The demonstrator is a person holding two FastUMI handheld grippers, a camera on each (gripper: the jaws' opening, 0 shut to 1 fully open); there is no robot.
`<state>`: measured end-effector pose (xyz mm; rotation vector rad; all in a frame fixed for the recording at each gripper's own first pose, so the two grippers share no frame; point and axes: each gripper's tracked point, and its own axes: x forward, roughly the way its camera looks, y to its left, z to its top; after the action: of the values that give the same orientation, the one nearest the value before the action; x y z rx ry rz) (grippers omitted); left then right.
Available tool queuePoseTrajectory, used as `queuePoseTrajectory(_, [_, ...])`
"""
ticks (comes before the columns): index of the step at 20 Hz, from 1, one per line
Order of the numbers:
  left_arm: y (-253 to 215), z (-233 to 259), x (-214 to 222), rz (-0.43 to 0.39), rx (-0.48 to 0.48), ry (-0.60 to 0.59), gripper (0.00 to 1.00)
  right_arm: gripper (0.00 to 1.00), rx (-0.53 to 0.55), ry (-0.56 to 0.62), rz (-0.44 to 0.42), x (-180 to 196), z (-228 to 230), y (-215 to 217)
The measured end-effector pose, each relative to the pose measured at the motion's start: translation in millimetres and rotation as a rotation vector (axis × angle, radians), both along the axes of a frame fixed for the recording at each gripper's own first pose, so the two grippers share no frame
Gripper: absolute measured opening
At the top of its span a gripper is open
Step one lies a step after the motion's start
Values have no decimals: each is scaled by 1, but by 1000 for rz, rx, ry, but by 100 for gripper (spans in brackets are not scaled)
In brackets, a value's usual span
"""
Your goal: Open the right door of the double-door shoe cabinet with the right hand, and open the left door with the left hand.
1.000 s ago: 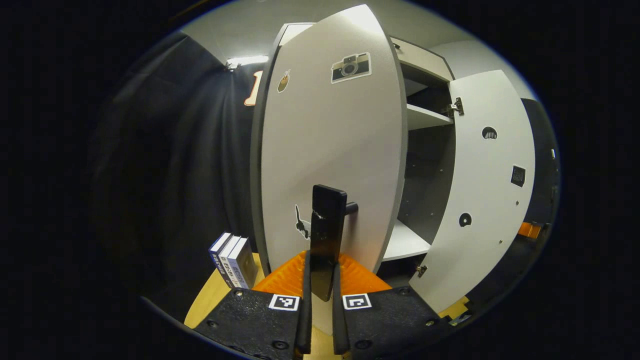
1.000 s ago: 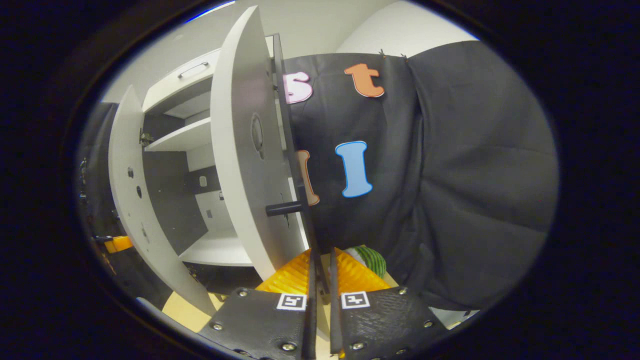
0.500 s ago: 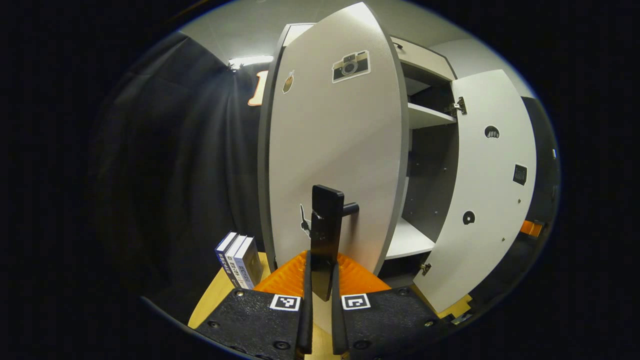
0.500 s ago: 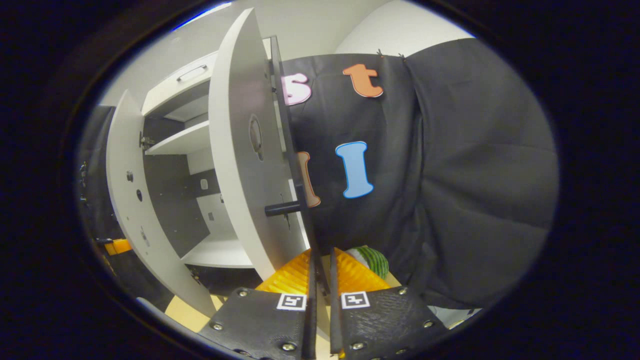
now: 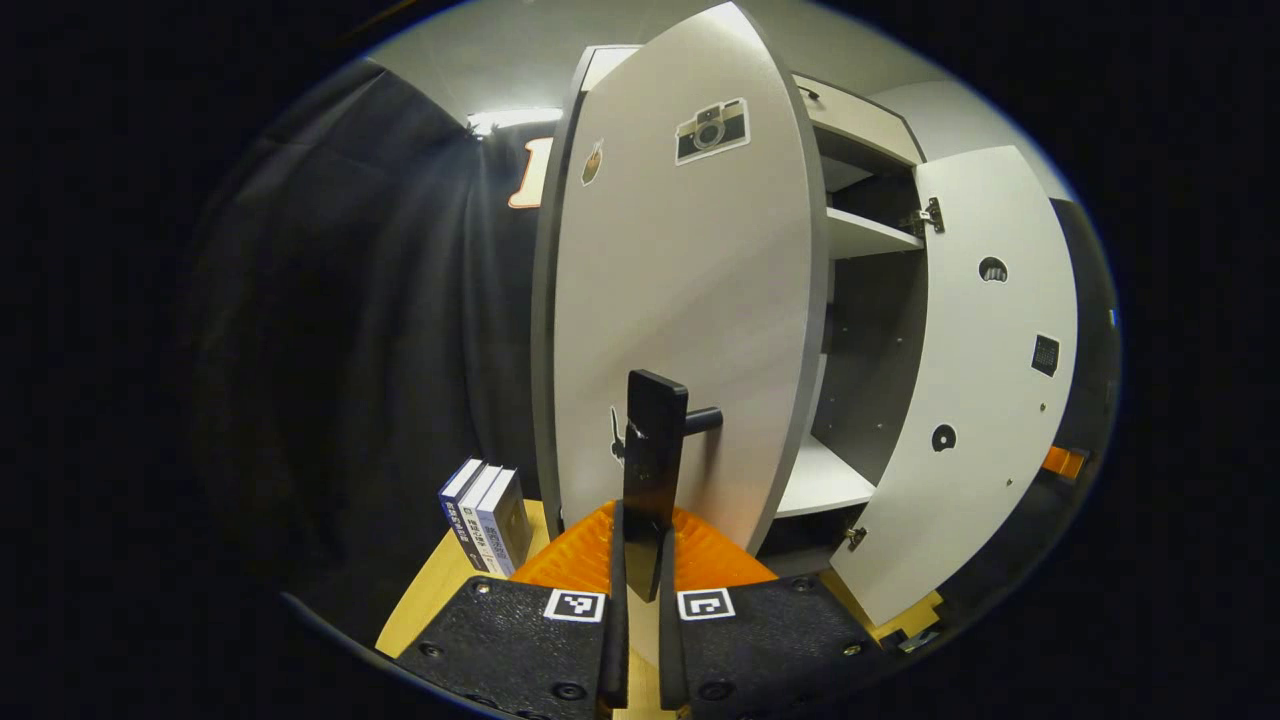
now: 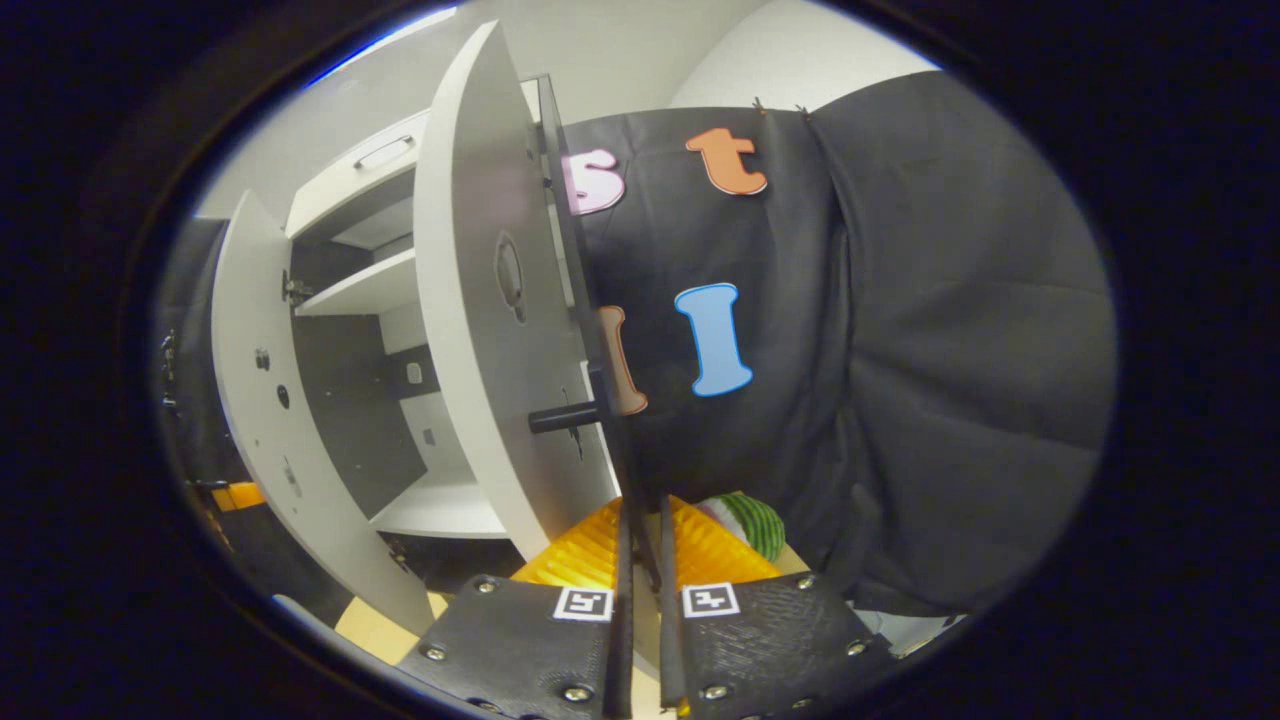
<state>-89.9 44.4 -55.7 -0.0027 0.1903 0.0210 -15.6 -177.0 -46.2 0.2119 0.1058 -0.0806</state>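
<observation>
Now left handle (image 5: pixel 652 460) clamped between left tool (image 5: pixel 640 560) fingers, door ahead.

In the left gripper view, the left door (image 5: pixel 690 300) has been swung further open: its face is seen at a flatter angle and is shifted to the right, with the camera sticker (image 5: pixel 710 130) displaced likewise. The stack of books (image 5: pixel 485 515) at the table's (image 5: pixel 430 590) left edge is displaced slightly to the right. In the right gripper view, the right door (image 6: pixel 480 330) has been swung slightly further open; its edge is shifted to the left and more of the booth wall is exposed beside it. The striped green object (image 6: pixel 750 522) is uncovered a little more.
</observation>
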Motion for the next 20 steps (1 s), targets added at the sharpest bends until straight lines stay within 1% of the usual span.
queuePoseTrajectory(5, [9, 0, -4, 50, 5, 2, 12, 11, 11, -5, 6, 0, -1, 0])
queuePoseTrajectory(9, [38, 3, -15, 128, 31, 4, 5, 11, 12, -9, 11, 0, -1, 0])
queuePoseTrajectory(12, [57, 5, -19, 193, 29, -5, 0, 11, 24, -11, 12, 0, -1, -1])
queuePoseTrajectory(14, [64, 6, -21, 203, 26, -9, 0, 11, 26, -10, 12, 0, -2, 0])
queuePoseTrajectory(15, [67, 6, -21, 204, 23, -10, 3, 11, 24, -9, 12, 0, -2, 0])
queuePoseTrajectory(16, [70, 6, -22, 205, 20, -12, 0, 11, 21, -8, 12, 0, -2, 0])
queuePoseTrajectory(20, [87, 6, -23, 210, 17, -14, 0, 11, 16, -5, 15, 0, -1, 1])
